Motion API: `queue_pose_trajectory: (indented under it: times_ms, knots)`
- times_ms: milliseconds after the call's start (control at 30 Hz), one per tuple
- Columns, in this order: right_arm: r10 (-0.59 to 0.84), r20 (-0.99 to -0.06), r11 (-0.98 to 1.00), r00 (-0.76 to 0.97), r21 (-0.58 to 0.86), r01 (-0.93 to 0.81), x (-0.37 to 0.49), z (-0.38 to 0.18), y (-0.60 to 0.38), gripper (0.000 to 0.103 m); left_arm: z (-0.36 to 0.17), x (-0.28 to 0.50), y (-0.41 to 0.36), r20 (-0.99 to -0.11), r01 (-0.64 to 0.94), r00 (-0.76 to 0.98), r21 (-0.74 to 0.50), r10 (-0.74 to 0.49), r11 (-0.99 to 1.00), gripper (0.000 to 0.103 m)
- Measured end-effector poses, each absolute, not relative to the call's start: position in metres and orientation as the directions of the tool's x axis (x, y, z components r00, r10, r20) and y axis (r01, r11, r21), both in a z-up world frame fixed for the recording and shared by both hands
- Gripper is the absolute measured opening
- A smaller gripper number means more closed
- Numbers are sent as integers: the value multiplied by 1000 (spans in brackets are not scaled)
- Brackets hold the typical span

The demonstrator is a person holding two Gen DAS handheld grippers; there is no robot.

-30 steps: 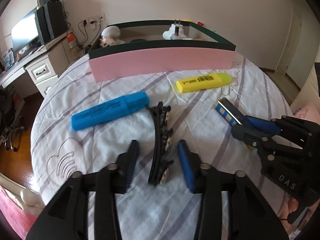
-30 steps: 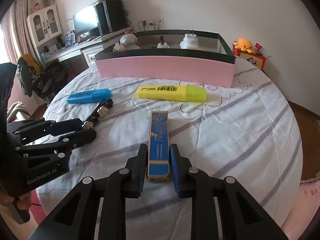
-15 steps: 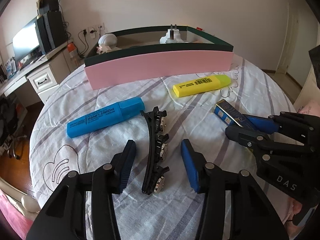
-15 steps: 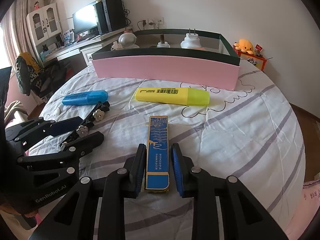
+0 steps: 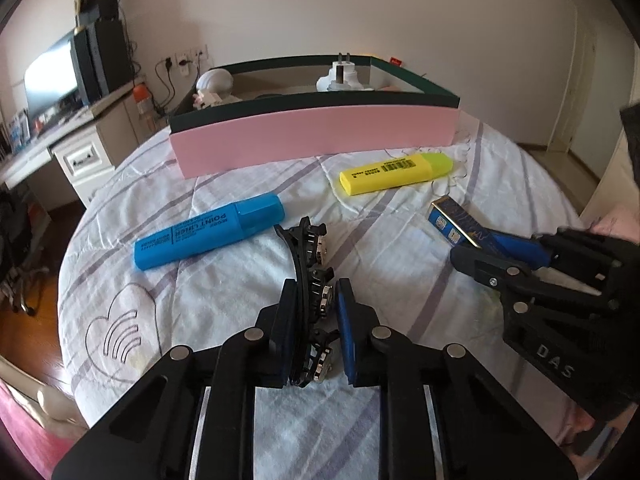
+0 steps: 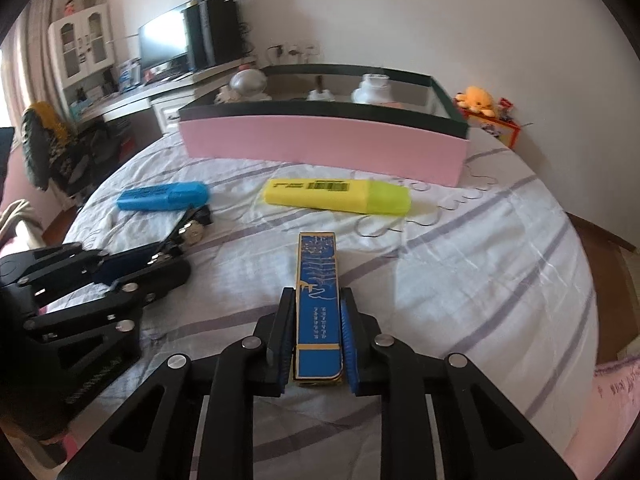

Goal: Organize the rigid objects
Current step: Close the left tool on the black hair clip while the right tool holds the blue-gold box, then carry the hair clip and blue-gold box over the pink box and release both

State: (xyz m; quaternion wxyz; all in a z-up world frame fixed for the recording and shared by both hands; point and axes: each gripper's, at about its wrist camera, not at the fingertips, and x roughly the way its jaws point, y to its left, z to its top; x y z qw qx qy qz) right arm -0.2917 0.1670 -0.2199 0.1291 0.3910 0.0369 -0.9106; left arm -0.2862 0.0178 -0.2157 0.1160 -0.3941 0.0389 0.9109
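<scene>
In front of the pink box (image 5: 316,136), the left gripper (image 5: 316,320) has just clamped the black hair clip (image 5: 310,272), while the right gripper (image 6: 316,336) stays closed on the blue lighter (image 6: 318,300), so both look ready to lift.

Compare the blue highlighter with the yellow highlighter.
The blue highlighter lies left, beside the black hair clip; the yellow highlighter lies right, nearer the pink box. The blue one shows printed words; the yellow one shows a barcode. The yellow one's cap is a greener shade than its body; the blue one's cap matches its body. Both lie flat, capped and ungripped on the cloth.
</scene>
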Motion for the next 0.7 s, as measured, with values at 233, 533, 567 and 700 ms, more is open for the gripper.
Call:
queue_pose_trajectory:
  times_ms: [233, 533, 567, 700]
  knots:
    - [-280, -701, -952, -656, 116, 281, -281, -204, 171, 21, -195, -273, 5, -692, -259, -678, -92, 249, -961, 19]
    - [-306, -628, -946, -716, 115, 303, -262, -161, 168, 21, -149, -245, -1, -600, -218, -780, -5, 178, -976, 19]
    - [-303, -615, -947, -728, 107, 303, -259, -154, 167, 21, -141, -240, -1, -581, -215, -796, 11, 169, -977, 19]
    - [-286, -564, -951, -774, 67, 303, -249, -127, 164, 21, -118, -227, -6, -528, -190, -838, 43, 140, -981, 19]
